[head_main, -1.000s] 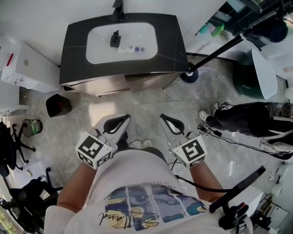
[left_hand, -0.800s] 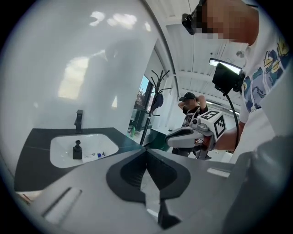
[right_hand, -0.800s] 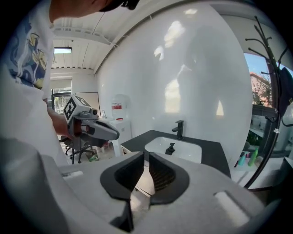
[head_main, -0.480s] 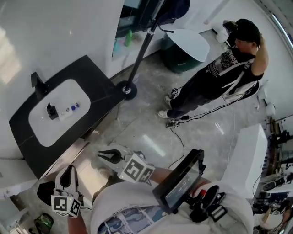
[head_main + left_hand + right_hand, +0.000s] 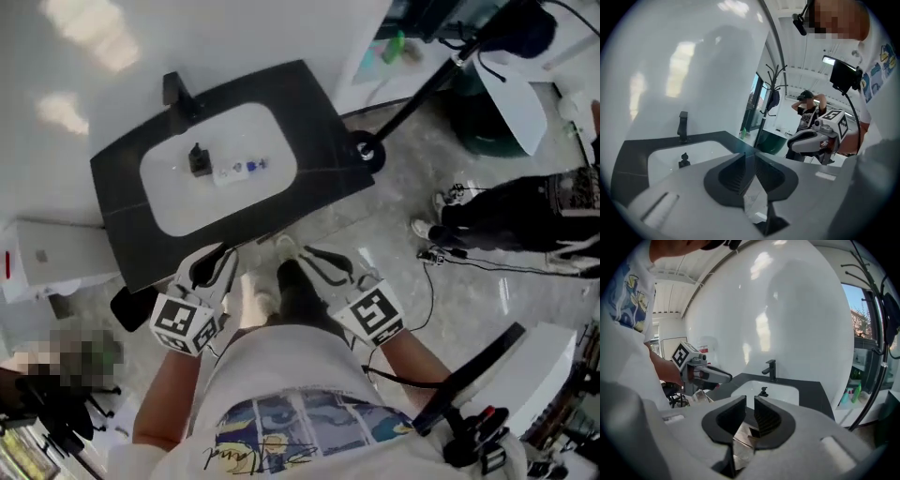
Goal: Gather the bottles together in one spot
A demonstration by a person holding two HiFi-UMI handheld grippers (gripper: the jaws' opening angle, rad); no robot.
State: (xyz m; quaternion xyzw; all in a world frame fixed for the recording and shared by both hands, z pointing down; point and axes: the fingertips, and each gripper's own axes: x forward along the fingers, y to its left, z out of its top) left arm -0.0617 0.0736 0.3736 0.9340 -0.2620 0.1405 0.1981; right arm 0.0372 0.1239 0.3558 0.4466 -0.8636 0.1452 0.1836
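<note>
Two small clear bottles with blue marks (image 5: 246, 167) lie in the white sink basin (image 5: 187, 211), next to a small black bottle-like thing (image 5: 199, 159). That black thing also shows in the left gripper view (image 5: 684, 160) and the right gripper view (image 5: 763, 392). My left gripper (image 5: 223, 251) (image 5: 749, 154) hovers at the counter's front edge; its jaws have just been opening and stand slightly apart, empty. Beside it, my right gripper (image 5: 307, 251) (image 5: 750, 398) shows a narrow gap with nothing in it. Both are well short of the bottles.
A black faucet (image 5: 173, 89) stands behind the basin on the black counter (image 5: 309, 103). A person (image 5: 525, 225) stands at the right near a black stand base (image 5: 366, 150). A white box (image 5: 56, 253) and a dark bin (image 5: 127, 305) sit at the left.
The head view swung to the right and back. The counter is now nearer, and both grippers have moved forward up to its front edge.
</note>
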